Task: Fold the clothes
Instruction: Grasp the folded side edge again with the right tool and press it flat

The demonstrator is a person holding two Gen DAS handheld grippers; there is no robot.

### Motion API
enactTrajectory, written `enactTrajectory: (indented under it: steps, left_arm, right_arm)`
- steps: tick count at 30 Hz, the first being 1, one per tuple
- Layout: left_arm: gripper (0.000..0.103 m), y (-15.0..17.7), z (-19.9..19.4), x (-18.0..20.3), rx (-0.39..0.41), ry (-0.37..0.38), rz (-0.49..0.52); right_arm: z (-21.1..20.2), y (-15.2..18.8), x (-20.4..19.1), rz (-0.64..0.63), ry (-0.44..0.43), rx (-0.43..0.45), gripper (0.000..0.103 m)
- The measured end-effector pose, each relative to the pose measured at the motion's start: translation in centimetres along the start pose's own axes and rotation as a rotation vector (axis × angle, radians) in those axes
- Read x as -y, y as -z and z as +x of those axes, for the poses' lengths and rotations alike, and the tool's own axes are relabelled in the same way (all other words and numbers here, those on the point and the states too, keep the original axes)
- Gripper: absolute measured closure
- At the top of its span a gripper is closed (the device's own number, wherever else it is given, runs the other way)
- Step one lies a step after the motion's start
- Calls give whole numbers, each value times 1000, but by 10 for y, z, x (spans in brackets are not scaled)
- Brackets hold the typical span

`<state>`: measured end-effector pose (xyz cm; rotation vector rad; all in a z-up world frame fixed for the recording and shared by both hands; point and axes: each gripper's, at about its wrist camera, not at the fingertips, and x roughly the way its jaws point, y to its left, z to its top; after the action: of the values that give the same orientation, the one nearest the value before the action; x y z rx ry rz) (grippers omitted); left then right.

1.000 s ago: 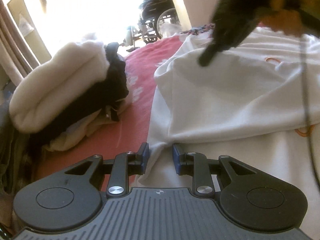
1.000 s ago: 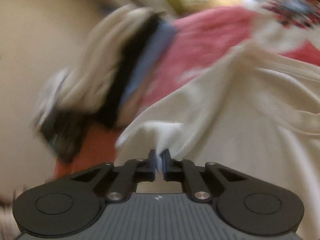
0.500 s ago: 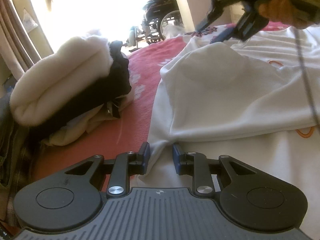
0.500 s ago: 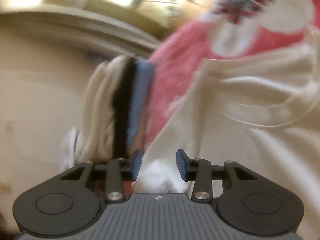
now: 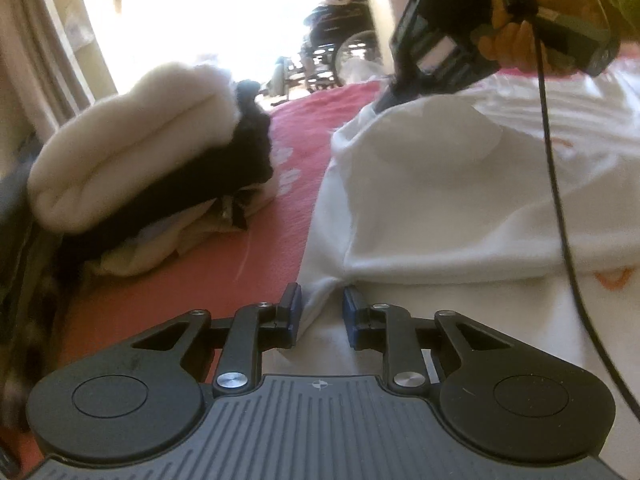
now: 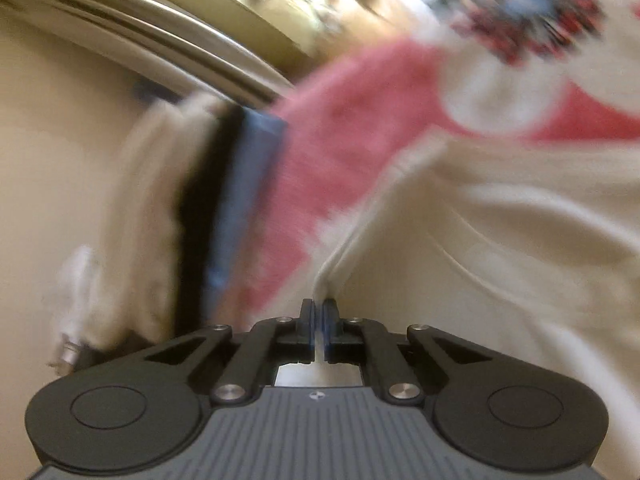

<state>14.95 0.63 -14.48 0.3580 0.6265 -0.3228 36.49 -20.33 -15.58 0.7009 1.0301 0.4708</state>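
A white garment [image 5: 440, 200] lies folded over on a red bedspread [image 5: 280, 240]. My left gripper [image 5: 322, 310] sits at the garment's near corner. Its jaws are closing, and a gathered bunch of the white cloth is pinched between the blue pads. My right gripper [image 5: 382, 102], held by a hand [image 5: 508, 36], points down onto the garment's far left corner. In the blurred right wrist view, the right gripper [image 6: 319, 312] is shut on a thin edge of the white garment [image 6: 500, 260].
A pile of folded white, black and blue clothes [image 5: 140, 152] lies left of the garment, also the pile [image 6: 160, 200]. A black cable [image 5: 556, 184] hangs across the garment. A wheelchair [image 5: 340, 40] stands in the bright doorway beyond the bed.
The right gripper opened over the garment's far corner, then shut on its edge, rolling and shifting as it went. The left gripper stayed put with the cloth between its pads.
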Motion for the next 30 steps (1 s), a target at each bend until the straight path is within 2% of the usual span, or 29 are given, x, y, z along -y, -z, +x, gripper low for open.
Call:
enactTrajectory:
  steps: [3,6,10,12,13,14,15,17,19,23,25,26,28,30]
  left_arm:
    - [86,0,0,-13,-13,16,-103]
    - [86,1,1,-25,-27,36,-199]
    - [86,6,0,-33,-25,52,-276]
    - [86,8,0,-35,-22,52,-305]
    - [86,9,0,-36,-19,52,-316]
    - [86,9,-1,-36,-17,51,-320]
    - [86,10,-1,-36,-14,51,-322]
    - [86,11,-2,-37,-8,53,-327]
    - [86,12,-1,-37,-1,55,-330]
    - [86,14,0,-38,11,46,-332]
    - [86,15,-2,-39,12,39,-341]
    - [86,16,-3,-39,12,37,-348]
    - [86,18,-5,-41,12,37,-364]
    - [86,19,-6,-44,10,35,-386]
  right_arm:
    - [11,-17,-15,-24,-60,61,98]
    - [35,-31,-20,-12,-83,86,98]
    - [68,-32,-12,-51,-19,77,98]
    - [76,-30,4,16,-11,62,98]
    - [74,-31,11,79,-42,66,96]
    - [66,-33,12,88,-56,68,91]
    - [59,-35,13,98,-70,69,78]
    - [45,-38,14,112,-93,69,61]
    - [40,-42,11,61,-40,-1,61]
    - [49,-41,6,5,-18,-147,62]
    - [54,-39,-2,-35,-32,-183,82]
    - [55,-38,-6,-56,-44,-194,95]
    - [52,-41,-16,-96,-123,-121,96]
    - [52,-43,-20,-98,-163,-37,97]
